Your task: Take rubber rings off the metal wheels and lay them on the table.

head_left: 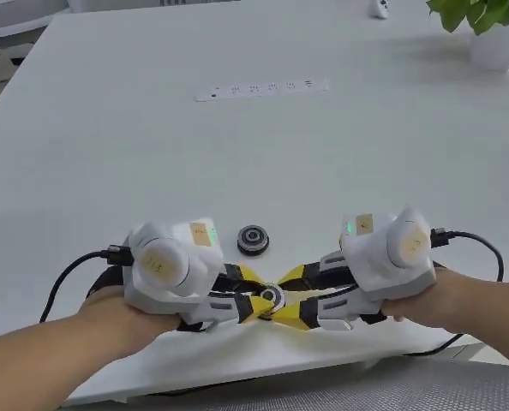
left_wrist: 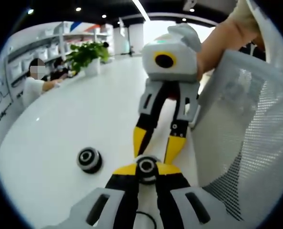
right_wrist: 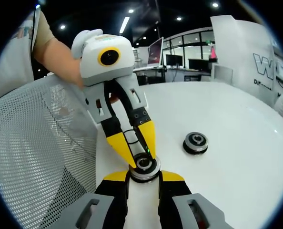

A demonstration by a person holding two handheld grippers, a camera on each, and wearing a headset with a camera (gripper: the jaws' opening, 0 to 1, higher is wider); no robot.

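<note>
A small metal wheel [head_left: 270,298] with a dark rubber ring is held just above the white table's [head_left: 237,154] near edge, between two grippers that face each other. My left gripper [head_left: 259,302] comes in from the left, its yellow tips shut on the wheel [left_wrist: 146,167]. My right gripper [head_left: 282,302] comes in from the right and is shut on the same wheel [right_wrist: 144,163]. A second wheel [head_left: 253,240], with its black ring on, lies flat on the table just beyond them; that second wheel [left_wrist: 89,160] [right_wrist: 196,142] also appears in both gripper views.
A white power strip [head_left: 261,88] lies mid-table, farther back. A potted plant [head_left: 482,21] stands at the far right corner. A white mesh chair back [left_wrist: 246,124] [right_wrist: 41,143] sits close behind the near edge. Black cables [head_left: 66,282] trail from both grippers.
</note>
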